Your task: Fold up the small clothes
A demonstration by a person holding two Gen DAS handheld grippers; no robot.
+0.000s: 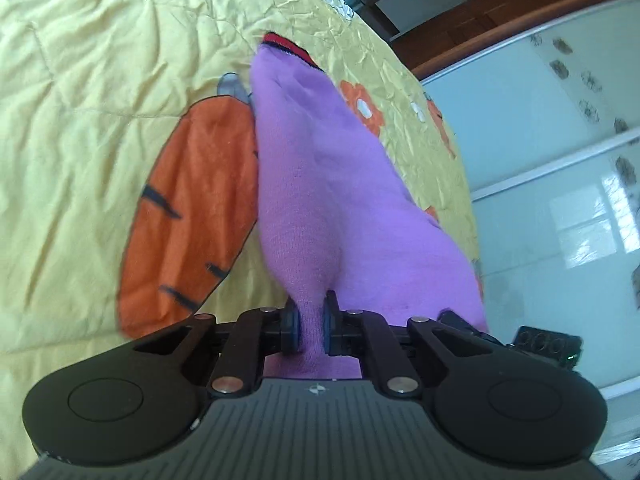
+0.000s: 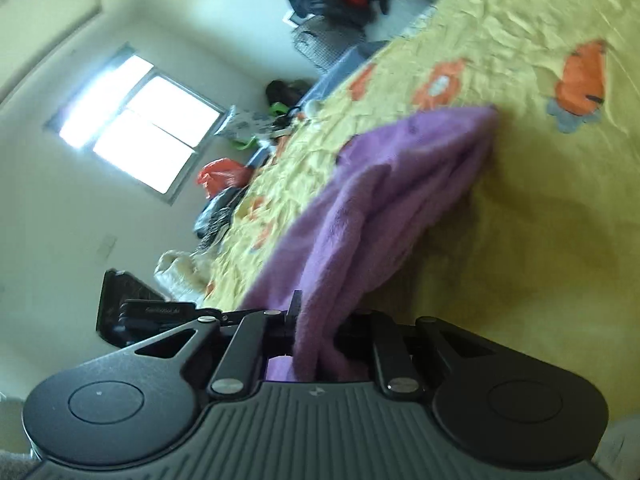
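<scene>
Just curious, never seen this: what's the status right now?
Left hand-held gripper clamped on purple garment. Right hand-held gripper clamped on it too. Yellow bedspread beneath; nothing blocking.

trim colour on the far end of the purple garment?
Red with a dark edge, on the purple knit garment; clearest in the left wrist view.

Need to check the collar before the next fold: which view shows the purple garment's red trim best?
Left wrist view: the red trim sits sharp at the far end of the purple garment, which stretches from the left tool. The right wrist view shows only blurred purple folds, no trim.
</scene>
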